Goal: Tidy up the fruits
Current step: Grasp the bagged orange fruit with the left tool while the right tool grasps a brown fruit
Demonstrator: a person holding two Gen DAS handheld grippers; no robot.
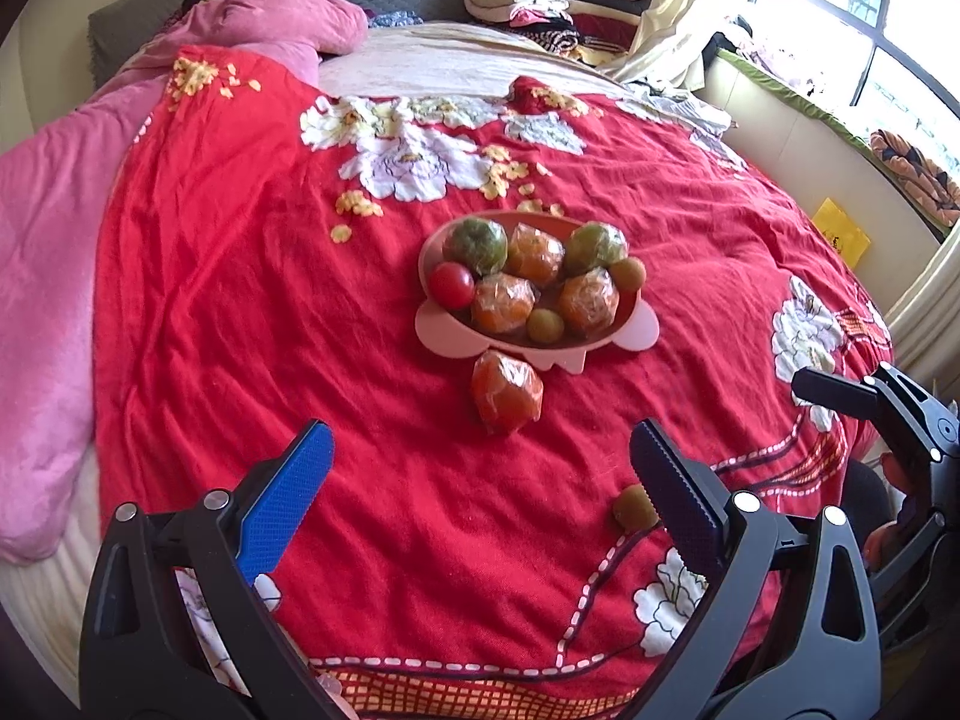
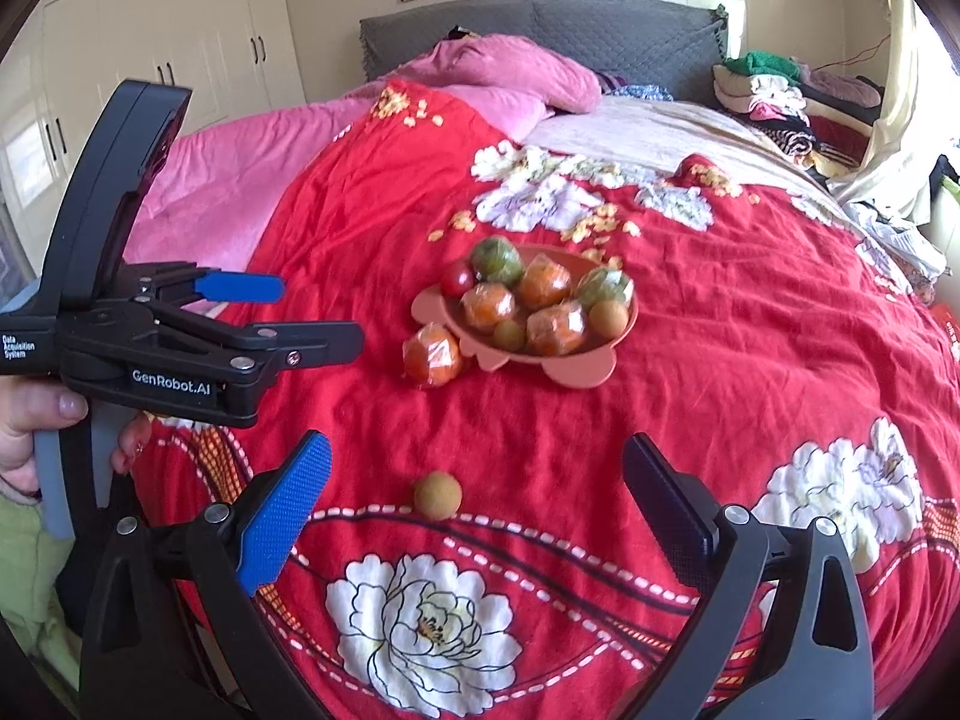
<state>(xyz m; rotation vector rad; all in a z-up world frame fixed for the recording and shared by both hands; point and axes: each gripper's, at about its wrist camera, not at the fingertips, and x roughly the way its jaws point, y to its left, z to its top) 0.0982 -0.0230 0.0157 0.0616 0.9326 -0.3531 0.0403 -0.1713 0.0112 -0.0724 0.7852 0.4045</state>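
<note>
Just ahead of right tool (image 2: 477, 510), longan (image 2: 438, 495)

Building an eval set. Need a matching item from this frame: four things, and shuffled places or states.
Column 1:
1. red tomato
2. wrapped orange fruit
3. small brown fruit
4. left gripper

Column 2:
A. alone on the bedspread, nearest the grippers
B. open, holding nothing
C. inside the pink bowl, at its left edge
D. on the bedspread, up against the bowl's near rim

Pairs: 1-C, 2-D, 3-A, 4-B
</note>
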